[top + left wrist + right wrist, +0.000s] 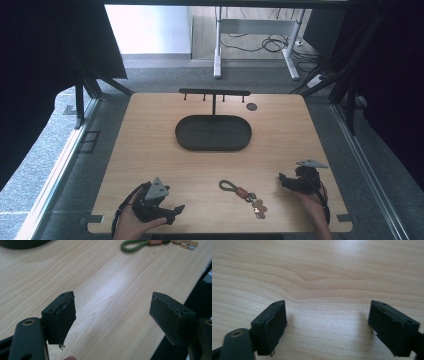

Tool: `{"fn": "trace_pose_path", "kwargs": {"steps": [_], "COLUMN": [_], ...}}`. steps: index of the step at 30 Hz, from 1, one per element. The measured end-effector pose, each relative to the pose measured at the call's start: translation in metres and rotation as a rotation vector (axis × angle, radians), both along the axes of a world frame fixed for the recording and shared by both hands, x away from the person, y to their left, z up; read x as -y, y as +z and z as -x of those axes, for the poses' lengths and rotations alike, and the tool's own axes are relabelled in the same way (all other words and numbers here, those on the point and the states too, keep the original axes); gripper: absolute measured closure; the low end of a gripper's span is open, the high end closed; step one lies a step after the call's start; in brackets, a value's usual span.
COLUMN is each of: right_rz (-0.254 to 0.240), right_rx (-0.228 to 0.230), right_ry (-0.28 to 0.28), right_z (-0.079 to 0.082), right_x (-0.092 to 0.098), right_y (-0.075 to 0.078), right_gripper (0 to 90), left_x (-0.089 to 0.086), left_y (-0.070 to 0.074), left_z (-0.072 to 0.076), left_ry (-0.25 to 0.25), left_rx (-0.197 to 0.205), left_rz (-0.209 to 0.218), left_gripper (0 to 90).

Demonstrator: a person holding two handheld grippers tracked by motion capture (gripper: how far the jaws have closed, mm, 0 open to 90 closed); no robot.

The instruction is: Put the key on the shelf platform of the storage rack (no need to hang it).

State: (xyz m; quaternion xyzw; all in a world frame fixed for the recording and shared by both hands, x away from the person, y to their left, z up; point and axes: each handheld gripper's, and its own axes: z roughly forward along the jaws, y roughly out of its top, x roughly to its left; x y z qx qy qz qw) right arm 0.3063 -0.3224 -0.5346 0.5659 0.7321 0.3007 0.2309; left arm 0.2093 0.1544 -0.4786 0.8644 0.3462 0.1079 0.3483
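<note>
A key ring (244,193) with a green loop, an orange tag and some keys lies near the front edge of the wooden table (150,145), between my two hands. In the left gripper view its green loop (132,245) shows at the top. My left gripper (176,209) rests at the front left, open, with nothing between its jaws (112,315). At the front right my right gripper (282,179) is open over bare wood (327,322). A black oval tray (213,132) with a T-shaped hook rack (214,93) stands at the back middle.
A small dark round disc (251,106) lies on the table to the right of the rack. The table's front edge runs close under both hands. Beyond the table stand a white desk frame (218,45) and floor cables.
</note>
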Motion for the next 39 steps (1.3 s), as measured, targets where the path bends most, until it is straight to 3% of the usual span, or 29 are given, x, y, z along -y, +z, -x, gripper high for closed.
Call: {"fn": "trace_pose_path", "kwargs": {"steps": [2, 12, 27, 39], "right_rz": [-0.029, -0.05, -0.046, -0.036], "right_rx": [0.005, 0.031, -0.032, -0.027], "right_ry": [0.024, 0.083, 0.099, 0.108], "right_z": [0.005, 0.019, 0.016, 0.017], "right_x": [0.007, 0.005, 0.006, 0.004], "right_y": [0.004, 0.02, 0.011, 0.012], "right_gripper": [17.2, 21.0, 23.2, 25.2], "left_x": [0.0, 0.011, 0.007, 0.006], "left_y": [-0.002, -0.001, -0.001, -0.002], "left_z": [0.0, 0.007, 0.006, 0.005], "left_ry": [0.002, -0.045, -0.031, -0.021], "left_rx": [-0.006, 0.003, 0.003, 0.002], "left_rz": [-0.01, -0.017, -0.016, -0.014], "left_gripper": [21.6, 21.4, 21.5, 21.5]}}
